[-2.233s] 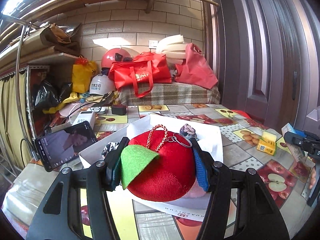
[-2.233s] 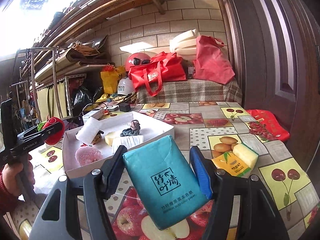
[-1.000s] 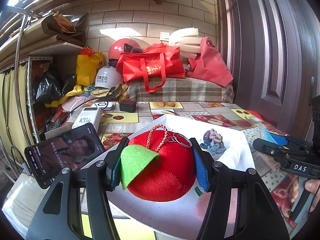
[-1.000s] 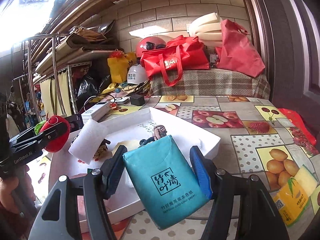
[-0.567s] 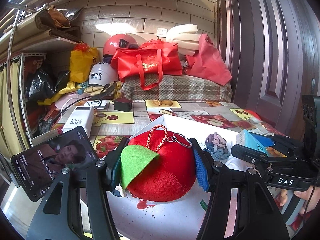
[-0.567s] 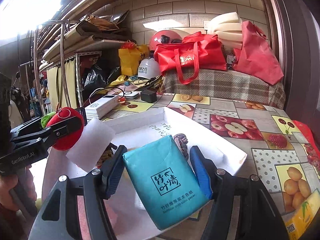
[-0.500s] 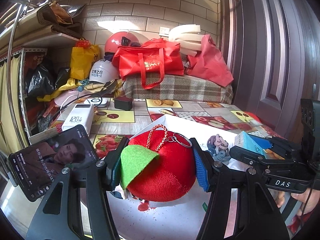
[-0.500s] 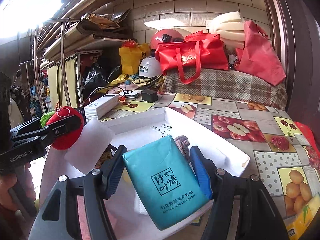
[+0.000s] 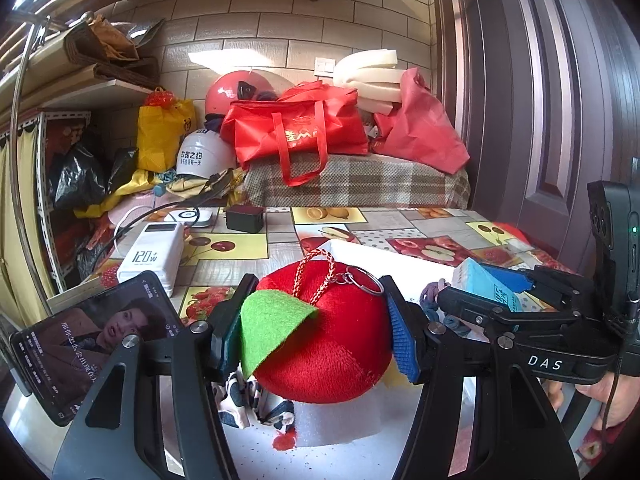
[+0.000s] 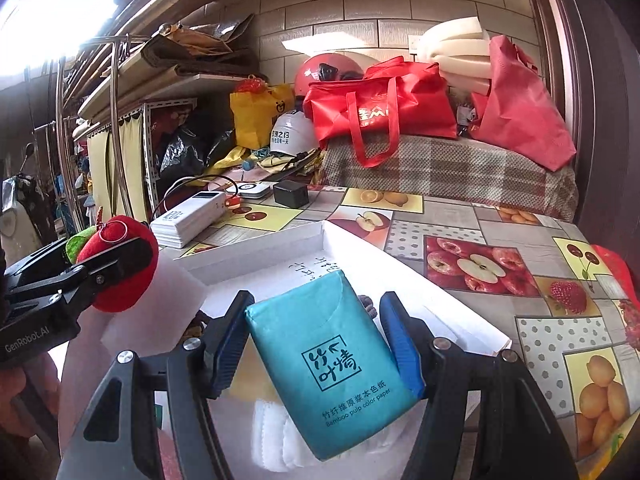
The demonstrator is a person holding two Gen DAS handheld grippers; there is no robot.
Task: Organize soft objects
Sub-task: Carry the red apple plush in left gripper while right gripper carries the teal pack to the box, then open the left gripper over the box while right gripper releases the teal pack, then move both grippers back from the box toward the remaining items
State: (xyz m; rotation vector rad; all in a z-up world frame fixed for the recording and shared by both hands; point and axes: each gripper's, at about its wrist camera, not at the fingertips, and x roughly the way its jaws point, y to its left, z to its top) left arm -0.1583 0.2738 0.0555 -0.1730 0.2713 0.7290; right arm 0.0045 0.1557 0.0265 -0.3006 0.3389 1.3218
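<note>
Both grippers have come over the white box point(image 10: 256, 258). The left gripper point(image 9: 316, 332) stays clamped on the plush apple point(image 9: 324, 344), the right gripper point(image 10: 316, 336) on the tissue pack point(image 10: 332, 356); the box floor lies just below each, so release looks next.

R gripper point(image 10: 318, 350) jaws clamp teal tissue pack point(image 10: 334, 356) (over white box point(image 10: 256, 260)).
</note>
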